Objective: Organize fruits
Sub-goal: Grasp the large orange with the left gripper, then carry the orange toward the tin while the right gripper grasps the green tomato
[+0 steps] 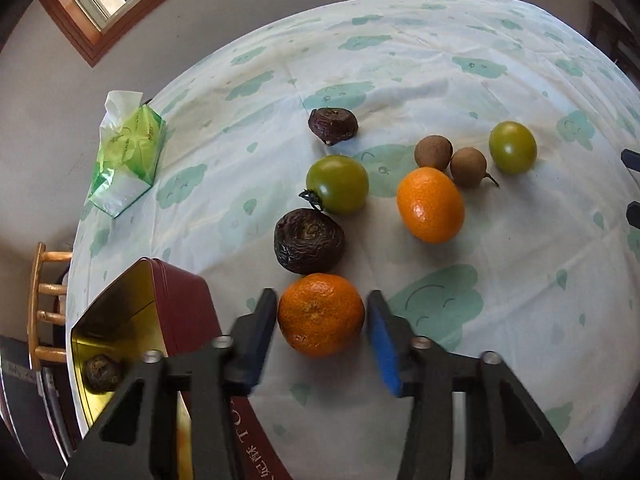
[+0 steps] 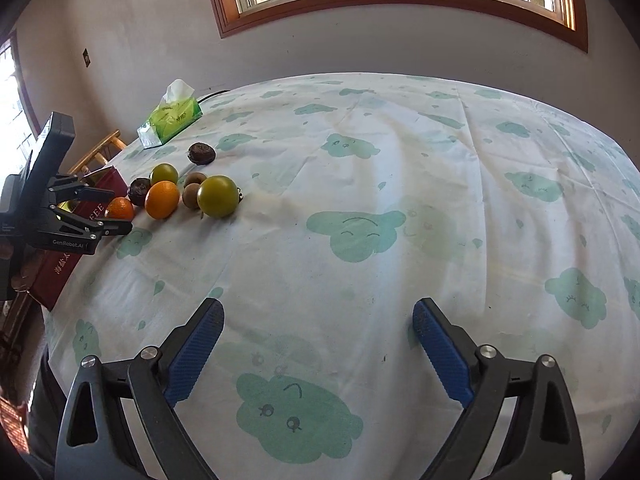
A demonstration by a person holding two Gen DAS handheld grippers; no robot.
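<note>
My left gripper (image 1: pixel 322 316) straddles a rough-skinned orange mandarin (image 1: pixel 321 314) on the tablecloth; its blue pads sit at both sides of the fruit, and whether they press it is unclear. Beyond lie a wrinkled dark passion fruit (image 1: pixel 309 246), a green tomato (image 1: pixel 337 184), a smooth orange (image 1: pixel 430 205), two brown longans (image 1: pixel 433 153), a second green tomato (image 1: pixel 512 147) and another passion fruit (image 1: pixel 333 125). A red tin (image 1: pixel 132 320) with a gold inside holds one dark fruit (image 1: pixel 102 372). My right gripper (image 2: pixel 318 344) is open and empty over bare cloth, far from the fruit group (image 2: pixel 180 192).
A green tissue pack (image 1: pixel 128 152) lies near the table's far left edge. A wooden chair (image 1: pixel 44 300) stands beside the table past the tin. The table's edge runs just left of the tin. The left gripper shows in the right wrist view (image 2: pixel 116 218).
</note>
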